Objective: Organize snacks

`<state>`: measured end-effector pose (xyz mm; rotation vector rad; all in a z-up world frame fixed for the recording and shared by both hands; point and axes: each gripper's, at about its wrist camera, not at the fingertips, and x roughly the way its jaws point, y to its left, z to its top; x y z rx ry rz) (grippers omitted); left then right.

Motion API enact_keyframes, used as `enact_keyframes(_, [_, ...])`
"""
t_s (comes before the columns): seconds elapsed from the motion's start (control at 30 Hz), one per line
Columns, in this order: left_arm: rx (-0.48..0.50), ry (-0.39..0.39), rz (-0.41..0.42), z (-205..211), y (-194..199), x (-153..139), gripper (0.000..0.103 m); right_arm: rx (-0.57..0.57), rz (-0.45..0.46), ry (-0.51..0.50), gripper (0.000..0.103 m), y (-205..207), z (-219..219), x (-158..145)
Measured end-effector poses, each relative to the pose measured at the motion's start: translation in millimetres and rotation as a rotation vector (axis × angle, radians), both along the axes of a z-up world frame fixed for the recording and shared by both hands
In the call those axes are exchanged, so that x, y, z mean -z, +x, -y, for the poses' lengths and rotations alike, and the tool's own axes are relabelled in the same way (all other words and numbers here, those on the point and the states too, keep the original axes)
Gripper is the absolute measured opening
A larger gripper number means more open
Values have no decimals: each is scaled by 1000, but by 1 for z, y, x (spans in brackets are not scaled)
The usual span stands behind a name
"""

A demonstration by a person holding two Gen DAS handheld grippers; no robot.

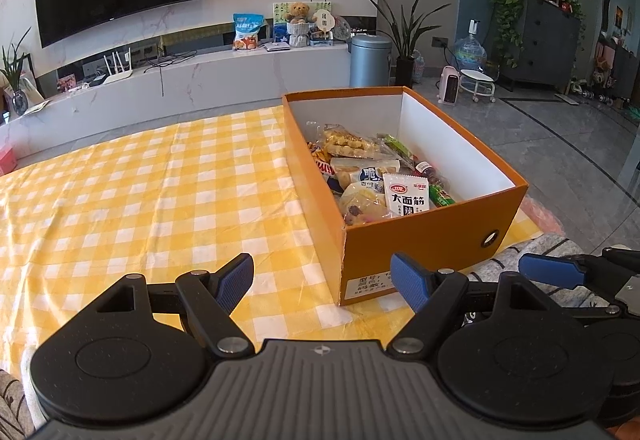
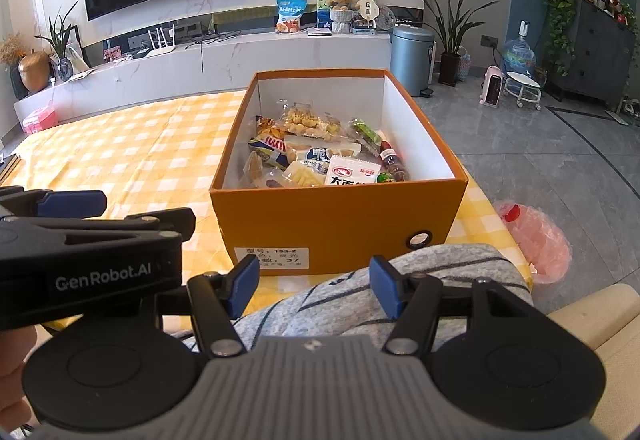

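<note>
An orange cardboard box (image 1: pixel 432 240) stands on the yellow checked tablecloth (image 1: pixel 140 191), at its right end. It also shows in the right wrist view (image 2: pixel 336 215). It holds several snack packets (image 1: pixel 372 175), among them a white packet with red logo (image 2: pixel 352 173). My left gripper (image 1: pixel 322 282) is open and empty, held low in front of the box's near left corner. My right gripper (image 2: pixel 314 286) is open and empty, above a grey knee, just short of the box's near wall. No snacks lie on the cloth.
A grey-trousered knee (image 2: pixel 360 296) sits under the right gripper. The left gripper's body (image 2: pixel 88 260) fills the left of the right wrist view. A pink plastic bag (image 2: pixel 536 236) lies on the floor at the right. A TV console (image 1: pixel 200 75) runs along the far wall.
</note>
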<state>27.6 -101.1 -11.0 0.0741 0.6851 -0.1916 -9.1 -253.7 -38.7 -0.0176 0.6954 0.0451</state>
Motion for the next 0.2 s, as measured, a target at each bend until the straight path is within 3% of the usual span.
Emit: enact_keyframes(0.2, [-4,3,-2,-1,0,0,92,-5,-7,1,60,2,0,1])
